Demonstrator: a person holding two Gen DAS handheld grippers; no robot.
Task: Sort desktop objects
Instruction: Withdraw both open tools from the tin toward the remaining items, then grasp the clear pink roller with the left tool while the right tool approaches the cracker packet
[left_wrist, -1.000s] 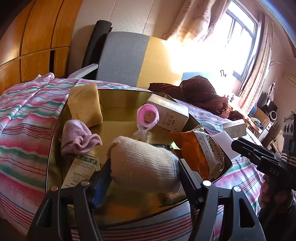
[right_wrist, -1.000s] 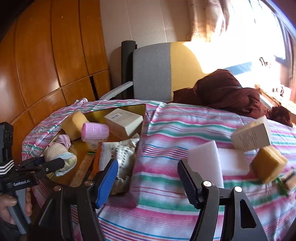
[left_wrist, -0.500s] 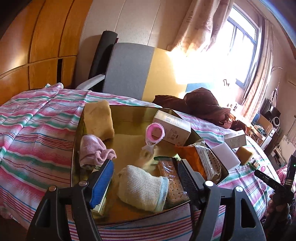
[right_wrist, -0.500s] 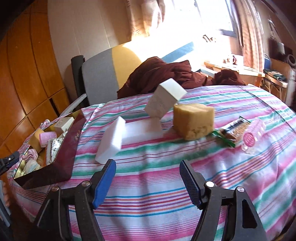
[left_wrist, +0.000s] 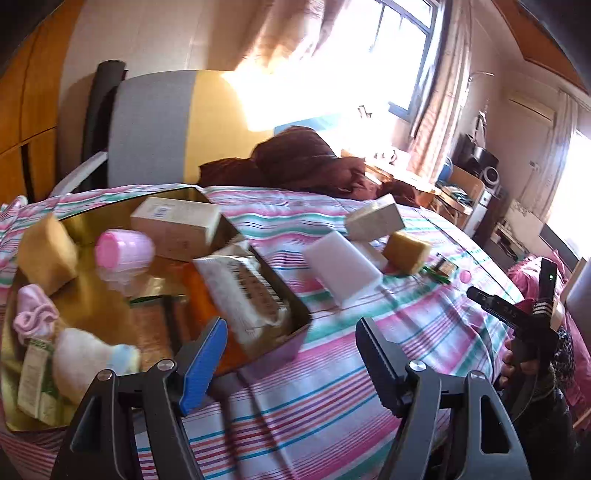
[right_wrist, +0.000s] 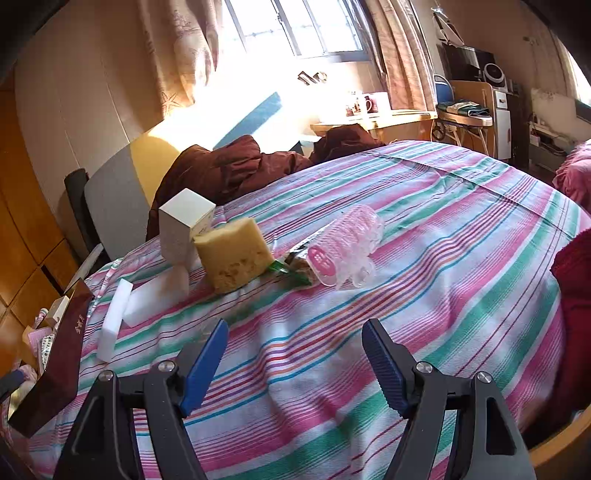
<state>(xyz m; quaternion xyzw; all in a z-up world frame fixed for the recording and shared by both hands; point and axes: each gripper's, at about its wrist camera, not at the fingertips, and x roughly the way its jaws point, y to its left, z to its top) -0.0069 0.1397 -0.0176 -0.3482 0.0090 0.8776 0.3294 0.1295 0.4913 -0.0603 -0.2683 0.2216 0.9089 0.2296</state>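
My left gripper is open and holds nothing, over the striped cloth by the gold tray's right corner. In the tray lie a cream sock, pink sock, yellow sponge, pink roller, carton and orange snack bag. My right gripper is open and bare, short of a group on the cloth: a white box, a yellow sponge, a wrapped snack bar, a pink roller pack and white foam blocks.
A grey and yellow chair with a brown garment stands behind the table. The tray's dark red wall is at the right view's left edge. A hand holds the right gripper at the table's right edge.
The left gripper opened and let the cream sock drop into the tray, then swung right over the cloth. The right gripper swung from the tray toward the group of objects on the cloth.
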